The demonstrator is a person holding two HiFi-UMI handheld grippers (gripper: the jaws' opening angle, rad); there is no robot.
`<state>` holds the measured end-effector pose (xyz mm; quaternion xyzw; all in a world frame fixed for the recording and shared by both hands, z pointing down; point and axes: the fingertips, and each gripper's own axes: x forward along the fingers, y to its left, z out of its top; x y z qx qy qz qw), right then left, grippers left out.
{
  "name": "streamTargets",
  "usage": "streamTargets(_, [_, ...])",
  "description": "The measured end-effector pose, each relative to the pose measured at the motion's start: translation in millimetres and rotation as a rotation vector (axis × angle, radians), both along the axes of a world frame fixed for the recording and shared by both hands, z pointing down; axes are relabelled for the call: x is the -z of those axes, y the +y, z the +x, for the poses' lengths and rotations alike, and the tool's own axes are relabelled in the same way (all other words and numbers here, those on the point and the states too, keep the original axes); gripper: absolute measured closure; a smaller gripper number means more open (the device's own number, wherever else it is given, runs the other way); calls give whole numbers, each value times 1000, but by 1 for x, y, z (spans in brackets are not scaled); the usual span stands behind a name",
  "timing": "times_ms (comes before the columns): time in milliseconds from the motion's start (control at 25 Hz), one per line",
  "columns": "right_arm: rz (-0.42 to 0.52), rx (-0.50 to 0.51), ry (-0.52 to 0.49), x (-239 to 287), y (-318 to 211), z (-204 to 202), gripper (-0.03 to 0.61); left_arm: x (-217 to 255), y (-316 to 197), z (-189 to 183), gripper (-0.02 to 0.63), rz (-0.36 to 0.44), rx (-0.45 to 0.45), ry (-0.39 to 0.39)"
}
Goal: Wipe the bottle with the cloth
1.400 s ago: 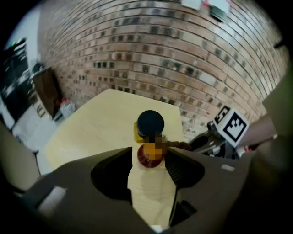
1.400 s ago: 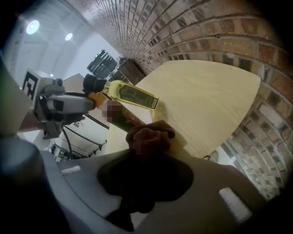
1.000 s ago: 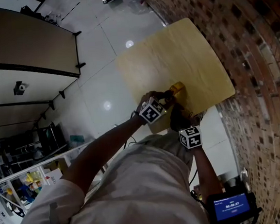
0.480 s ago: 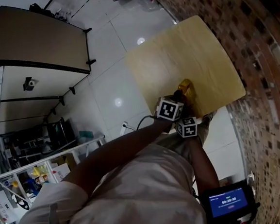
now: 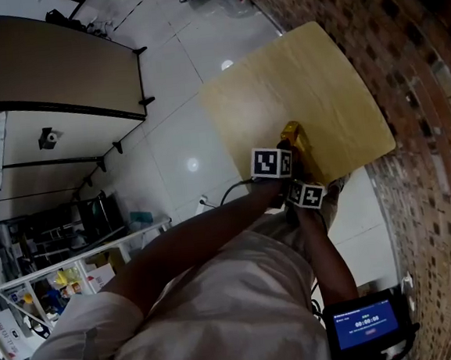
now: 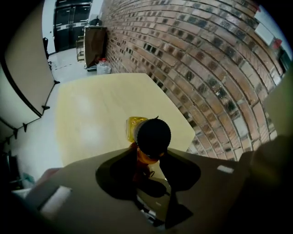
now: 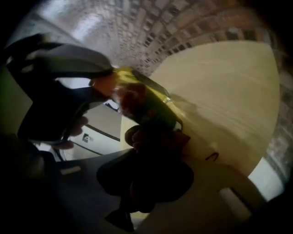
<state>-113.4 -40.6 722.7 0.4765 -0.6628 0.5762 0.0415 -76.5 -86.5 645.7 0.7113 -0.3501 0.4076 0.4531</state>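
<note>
A yellow bottle (image 6: pixel 133 128) with a black cap (image 6: pixel 154 134) stands near the front edge of the pale wooden table (image 5: pixel 303 82). My left gripper (image 6: pixel 147 156) is closed round its orange neck just under the cap, and its jaws are opening slightly with the bottle still between them. My right gripper (image 7: pixel 147 153) is shut on a dark reddish cloth (image 7: pixel 158 137), which is pressed against the side of the bottle (image 7: pixel 145 97). In the head view both grippers sit close together by the bottle (image 5: pixel 291 133), the left gripper (image 5: pixel 282 150) above the right gripper (image 5: pixel 301 186).
A brick wall (image 5: pixel 402 50) runs along the table's right side. To the left is white tiled floor (image 5: pixel 169 78) with a dark-topped folding table (image 5: pixel 51 69). A shelf with goods (image 5: pixel 39 293) stands lower left, and a blue-screened device (image 5: pixel 368 329) hangs lower right.
Both grippers have drawn closer together at the bottle. The right gripper with the cloth has risen toward the left gripper, and the head view has shifted slightly.
</note>
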Motion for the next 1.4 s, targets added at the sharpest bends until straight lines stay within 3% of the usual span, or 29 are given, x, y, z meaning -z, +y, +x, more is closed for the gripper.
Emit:
streamTargets(160, [320, 147, 184, 33, 7, -18, 494, 0, -4, 4, 446, 3, 25, 6])
streamTargets(280, [408, 112, 238, 45, -6, -19, 494, -1, -9, 6, 446, 6, 24, 7])
streamTargets(440, [306, 36, 195, 25, -22, -14, 495, 0, -9, 6, 446, -28, 22, 8])
streamTargets(600, [89, -88, -67, -15, -13, -7, 495, 2, -7, 7, 446, -25, -12, 12])
streamTargets(800, [43, -119, -140, -15, 10, 23, 494, 1, -7, 7, 446, -22, -64, 21])
streamTargets(1000, [131, -164, -84, 6, 17, 96, 494, 5, -1, 6, 446, 19, -294, -16])
streamTargets(1200, [256, 65, -17, 40, -20, 104, 494, 4, 6, 9, 446, 71, -541, 4])
streamTargets(1280, [279, 116, -36, 48, -42, 98, 493, 3, 12, 10, 446, 93, -657, 14])
streamTargets(1400, [308, 76, -164, 59, -75, 99, 492, 4, 19, 13, 448, 133, -825, 15])
